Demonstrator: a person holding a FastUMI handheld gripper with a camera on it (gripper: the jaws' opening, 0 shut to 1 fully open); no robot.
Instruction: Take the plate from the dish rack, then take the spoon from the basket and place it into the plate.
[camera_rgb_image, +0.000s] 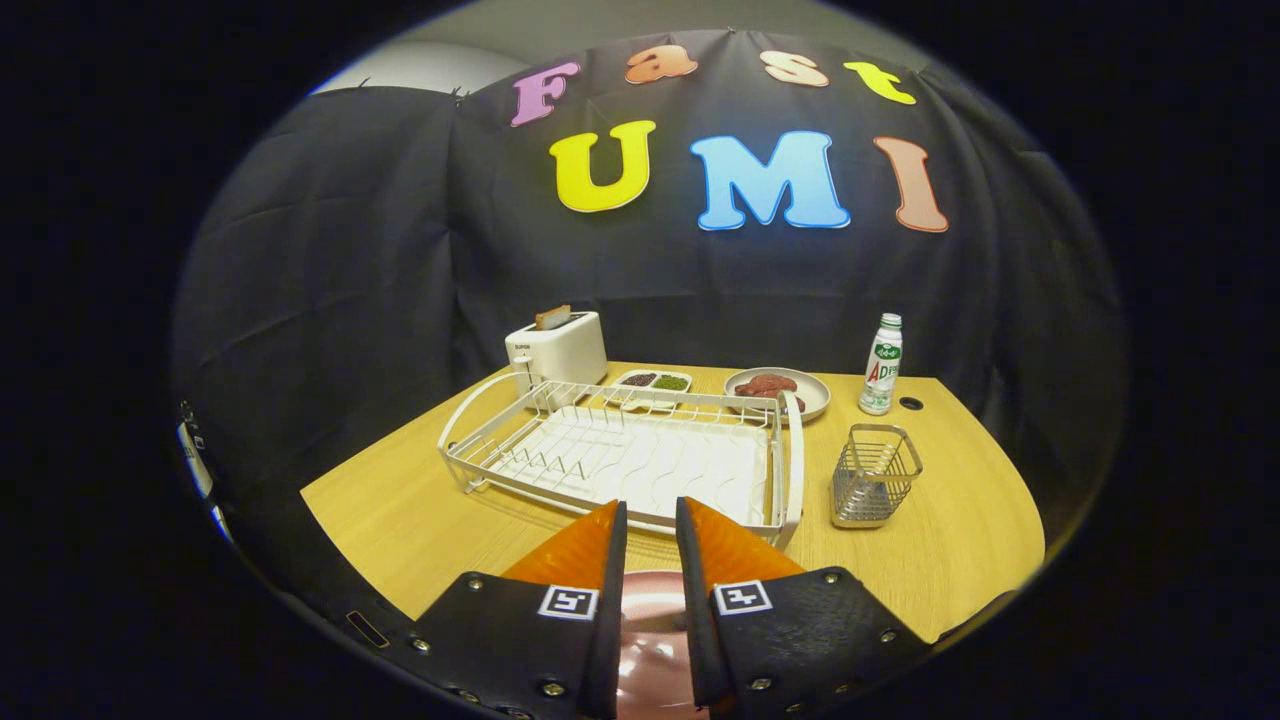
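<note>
Tongs (650, 520) nearly closed, slim gap at the tips; grip on anything impossible to tell. Between the fingers, low and close: glossy pink plate (652, 640), probably. Looks stiff, slick, breakable; best pinched at the rim, firmly. Just ahead, dish rack (620, 460); beside it, wire basket (875, 477).

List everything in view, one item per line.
table: 1, light wood, under everything
dish rack: 1, white, just ahead of the jaws
basket: 1, silver mesh, right of the rack
toaster: 1, white, behind the rack
divided dish: 1, white, between toaster and food plate
food plate: 1, pale, reddish food on it, behind the rack
bottle: 1, white and green, right of the food plate
glossy thing: 1, pink, between the jaws, identity unclear
gripper: 1, jaws nearly together
</note>
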